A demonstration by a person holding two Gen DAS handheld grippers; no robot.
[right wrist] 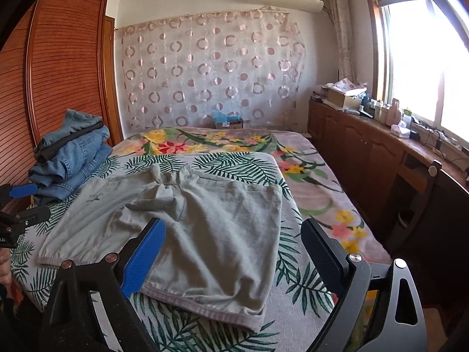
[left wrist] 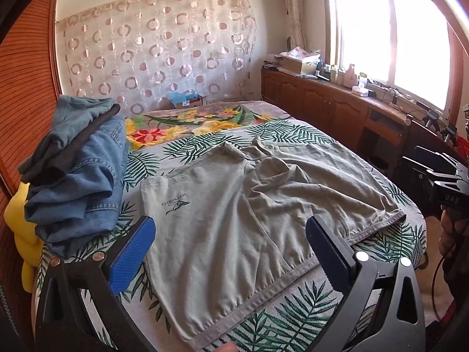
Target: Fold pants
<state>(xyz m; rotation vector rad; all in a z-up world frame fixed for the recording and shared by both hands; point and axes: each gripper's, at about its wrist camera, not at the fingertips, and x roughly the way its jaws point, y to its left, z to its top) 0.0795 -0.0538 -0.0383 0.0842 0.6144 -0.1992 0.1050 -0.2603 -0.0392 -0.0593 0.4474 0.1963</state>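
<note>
Grey-green pants (left wrist: 234,220) lie spread on the leaf-print bed sheet (left wrist: 293,316), both leg hems toward me and the waist at the far end, with the crotch area rumpled. They also show in the right wrist view (right wrist: 205,234). My left gripper (left wrist: 231,243) is open and empty, hovering above the left leg near its hem. My right gripper (right wrist: 231,243) is open and empty above the right leg near its hem. The right gripper's body shows at the right edge of the left wrist view (left wrist: 445,187), and the left gripper shows at the left edge of the right wrist view (right wrist: 20,205).
A stack of folded jeans and dark clothes (left wrist: 76,176) sits on the bed's left side by a wooden wardrobe (right wrist: 58,73). A floral blanket (right wrist: 219,140) covers the far bed. A wooden cabinet with clutter (right wrist: 381,135) runs along the window at right.
</note>
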